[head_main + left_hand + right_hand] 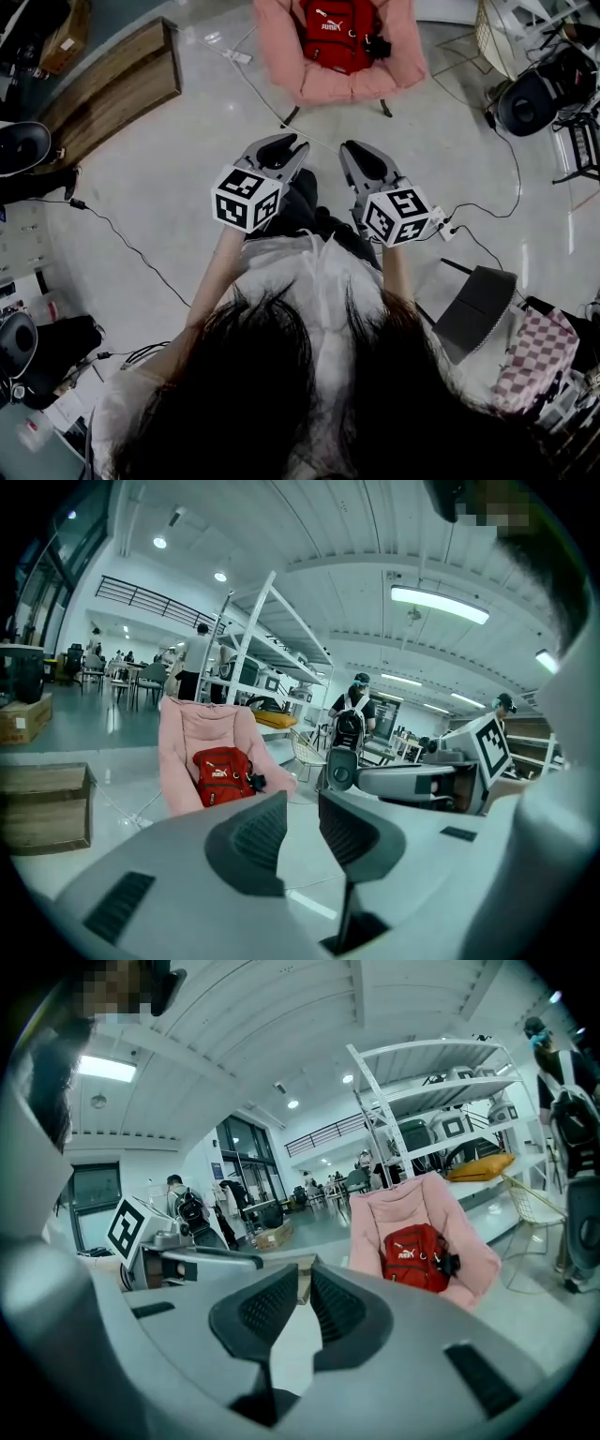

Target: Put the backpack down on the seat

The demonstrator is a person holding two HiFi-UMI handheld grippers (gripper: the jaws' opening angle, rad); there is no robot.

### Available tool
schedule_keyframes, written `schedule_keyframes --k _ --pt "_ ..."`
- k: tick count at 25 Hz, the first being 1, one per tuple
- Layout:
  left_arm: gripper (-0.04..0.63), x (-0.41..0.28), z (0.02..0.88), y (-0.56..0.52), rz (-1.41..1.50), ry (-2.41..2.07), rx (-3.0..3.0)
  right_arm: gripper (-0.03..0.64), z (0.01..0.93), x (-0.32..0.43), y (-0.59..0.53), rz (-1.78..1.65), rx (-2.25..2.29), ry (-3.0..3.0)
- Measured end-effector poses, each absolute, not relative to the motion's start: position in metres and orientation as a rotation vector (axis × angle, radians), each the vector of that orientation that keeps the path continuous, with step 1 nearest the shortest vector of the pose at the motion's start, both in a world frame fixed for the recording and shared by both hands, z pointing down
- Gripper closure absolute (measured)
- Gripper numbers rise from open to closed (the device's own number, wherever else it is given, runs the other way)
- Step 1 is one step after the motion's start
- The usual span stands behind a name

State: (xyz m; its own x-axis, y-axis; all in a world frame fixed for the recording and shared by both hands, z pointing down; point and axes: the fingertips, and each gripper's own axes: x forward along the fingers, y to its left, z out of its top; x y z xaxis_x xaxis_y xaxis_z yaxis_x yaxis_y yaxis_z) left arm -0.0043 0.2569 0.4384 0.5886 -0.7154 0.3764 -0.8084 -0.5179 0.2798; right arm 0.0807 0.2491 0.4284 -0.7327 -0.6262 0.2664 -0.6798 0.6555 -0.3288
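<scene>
A red backpack point(337, 33) with a white logo sits upright on the seat of a pink padded chair point(319, 86) at twelve o'clock, leaning on its backrest. The chair stands on a glossy pale floor point(187, 159) crossed by cables. A wooden platform point(112, 80) lies at ten o'clock and a checkered bag point(536, 361) at four. Well apart from the chair, the left tongs point(289, 145) are released and empty, and the right tongs point(352, 148) are clenched on nothing.
</scene>
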Motion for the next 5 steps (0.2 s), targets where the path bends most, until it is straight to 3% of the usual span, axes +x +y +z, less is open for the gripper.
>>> schedule_keyframes --k 5 --pt "0.479 -0.02 0.436 0.247 0.254 -1.29 2.351 0.56 0.43 0.087 0.246 0.629 1.1 -2.74"
